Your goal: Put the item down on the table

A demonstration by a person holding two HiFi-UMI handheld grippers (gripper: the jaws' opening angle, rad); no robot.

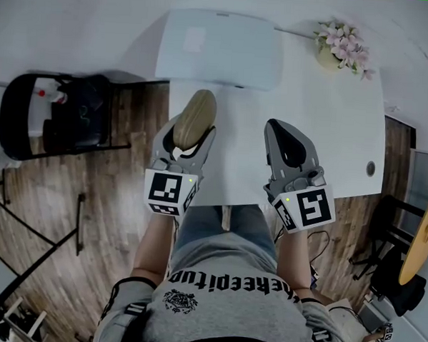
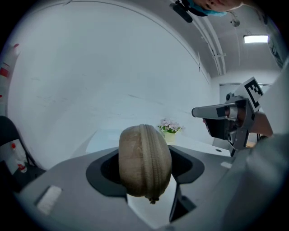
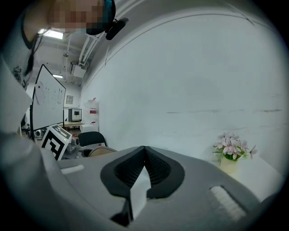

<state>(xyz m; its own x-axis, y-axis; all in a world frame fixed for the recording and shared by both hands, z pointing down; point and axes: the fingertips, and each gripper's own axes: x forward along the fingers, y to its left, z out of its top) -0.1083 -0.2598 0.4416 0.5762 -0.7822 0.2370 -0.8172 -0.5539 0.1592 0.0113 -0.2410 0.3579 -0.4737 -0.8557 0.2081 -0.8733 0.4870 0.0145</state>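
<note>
1. Two grippers out in front of a person's grey shirt [image 1: 221,303], marker cubes nearest the body, jaws aimed toward the far edge of the white surface [image 1: 338,130].
2. Over the near left corner of the surface, left gripper [image 1: 192,145] spread wide and clamped on both flanks of a tan pouch [image 1: 196,114].
3. Seen along the left gripper's own jaws: pouch standing on its narrow side, zip running down the middle toward the camera, zip pull at the lower end, a strip of white surface showing beneath. Contact between pouch and surface impossible to judge.
4. Just inside the near edge, right of the pouch and apart from it, right gripper [image 1: 281,138] closed tight, ribbed black pads meeting, nothing between them.
5. Off the left edge, on the wooden floor [image 1: 104,218], a black chair [image 1: 56,115].
6. Close to the right edge, a small round hole [image 1: 371,168] in the surface.
7. Along the far edge, left of the middle, a white slab with rounded corners [image 1: 220,49] lying flat.
8. At the far right corner, a small pot of pink flowers [image 1: 341,46].
9. Beyond the far edge, a plain pale wall [image 2: 113,67] filling both gripper views.
</note>
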